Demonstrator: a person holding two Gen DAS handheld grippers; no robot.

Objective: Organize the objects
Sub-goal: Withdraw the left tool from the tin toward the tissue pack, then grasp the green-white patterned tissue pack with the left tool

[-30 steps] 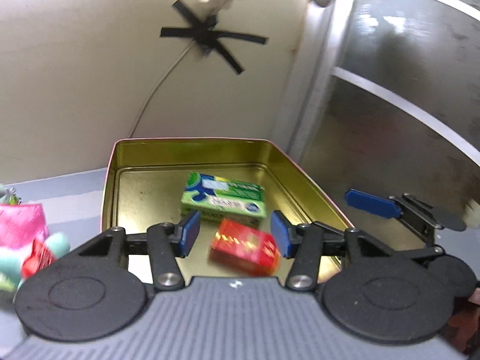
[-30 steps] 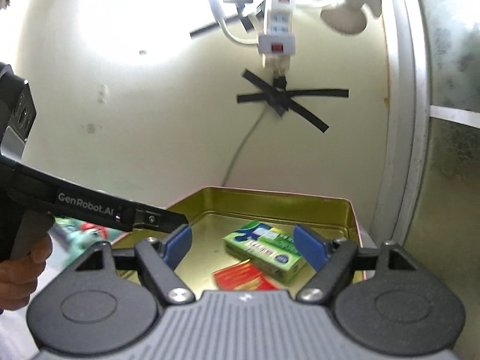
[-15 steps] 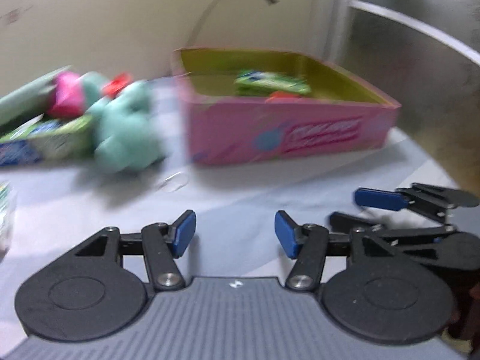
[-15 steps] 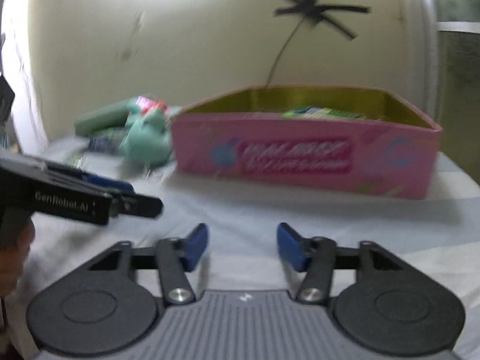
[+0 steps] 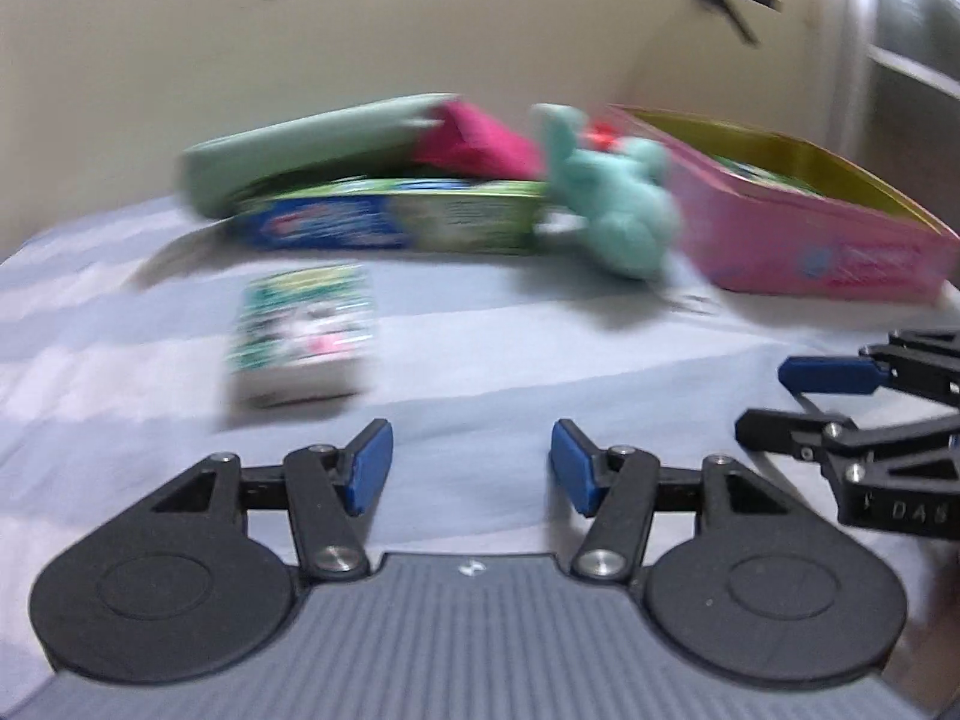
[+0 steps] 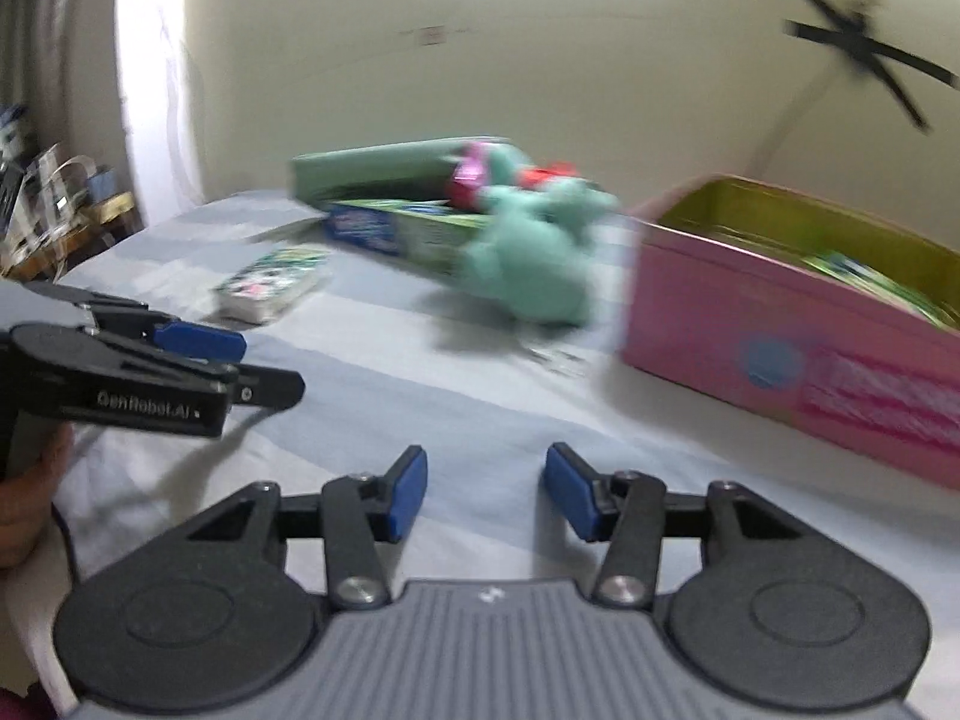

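Note:
My left gripper [image 5: 471, 456] stands open over the striped cloth, nothing between its blue pads. A small green-and-white box [image 5: 303, 330] lies just ahead of it to the left. Behind are a long toothpaste box [image 5: 384, 222], a teal plush toy [image 5: 618, 204] and a pink tin [image 5: 810, 240] with a gold inside. My right gripper [image 6: 486, 492] is empty too, its jaws opening, low over the cloth in front of the plush toy [image 6: 528, 270] and the tin [image 6: 780, 330]. A green packet [image 6: 870, 276] lies in the tin. Each gripper shows beside the other.
A green case [image 5: 300, 150] and a pink pouch [image 5: 474, 138] lie behind the toothpaste box, against the wall. A hand [image 6: 30, 498] holds the left gripper. Black tape [image 6: 870, 54] fixes a cable to the wall. Cluttered shelves [image 6: 54, 204] stand at the far left.
Both grippers have pulled back from over the tin and dropped low over the cloth, swinging left. The red packet lies in the tin. The right jaws have narrowed.

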